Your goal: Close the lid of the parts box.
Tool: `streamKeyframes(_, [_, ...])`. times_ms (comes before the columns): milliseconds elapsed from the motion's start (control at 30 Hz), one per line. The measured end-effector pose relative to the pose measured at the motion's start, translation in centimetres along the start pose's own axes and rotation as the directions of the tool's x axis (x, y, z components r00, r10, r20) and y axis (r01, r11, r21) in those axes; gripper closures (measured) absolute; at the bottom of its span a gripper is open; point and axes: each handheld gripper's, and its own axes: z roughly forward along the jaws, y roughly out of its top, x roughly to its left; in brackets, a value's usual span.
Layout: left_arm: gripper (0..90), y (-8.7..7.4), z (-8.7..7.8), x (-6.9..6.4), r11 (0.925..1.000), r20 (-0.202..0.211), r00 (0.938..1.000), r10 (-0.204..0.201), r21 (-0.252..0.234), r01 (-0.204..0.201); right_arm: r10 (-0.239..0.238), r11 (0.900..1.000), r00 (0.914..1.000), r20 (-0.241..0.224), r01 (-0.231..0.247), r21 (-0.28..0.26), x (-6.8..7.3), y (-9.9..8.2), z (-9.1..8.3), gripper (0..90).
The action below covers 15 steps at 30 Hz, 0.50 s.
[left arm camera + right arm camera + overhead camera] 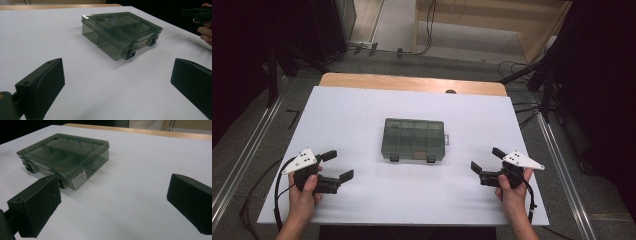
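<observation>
Fingers spread and empty on both the left gripper (338, 166) and right gripper (484, 160), angled inward toward the closed compartment box (414, 139) at frame centre, long axis left-right, latches seemingly facing the bottom edge.

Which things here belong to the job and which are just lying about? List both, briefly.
Job: compartment box, lid shut, two latches facing the person; left gripper and right gripper, both open, apart from the box.

Lying about: cables on the floor; white table cover.
</observation>
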Motion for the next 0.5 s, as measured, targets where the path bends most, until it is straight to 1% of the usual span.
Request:
streamKeyframes(33, [0.0,-0.1,-0.2,0.0,1.0000,-0.001,1.0000,0.000,0.002,0.000,-0.002,1.0000,1.0000,0.001,0.002,0.001,-0.1,-0.1,-0.1,0.0])
streamKeyframes(100, [0.0,-0.2,-0.6,0.2,0.9999,-0.017,0.9998,0.009,0.007,-0.009,-0.004,1.0000,0.9999,0.010,0.004,0.002,-0.4,-0.2,-0.4,0.0])
streamKeyframes(167, [0.0,-0.4,-1.1,0.5,1.0000,-0.020,0.9998,-0.003,0.001,0.003,-0.013,0.9999,0.9998,0.017,0.013,0.002,-0.6,-0.4,-0.6,0.0])
streamKeyframes(300, [0.0,-0.7,-2.0,1.0,1.0000,-0.036,0.9993,-0.009,-0.003,0.009,-0.014,0.9999,0.9995,0.027,0.014,0.003,-1.2,-0.8,-1.3,0.0])
streamKeyframes(333, [0.0,-0.8,-2.3,1.1,0.9999,-0.038,0.9992,-0.010,-0.002,0.010,-0.012,0.9999,0.9994,0.032,0.012,0.004,-1.4,-0.9,-1.5,0.0])
streamKeyframes(500, [0.0,-1.4,-3.4,1.7,0.9998,-0.074,0.9971,-0.015,0.010,0.016,0.001,1.0000,0.9982,0.060,-0.002,0.007,-2.4,-1.5,-2.6,0.0])
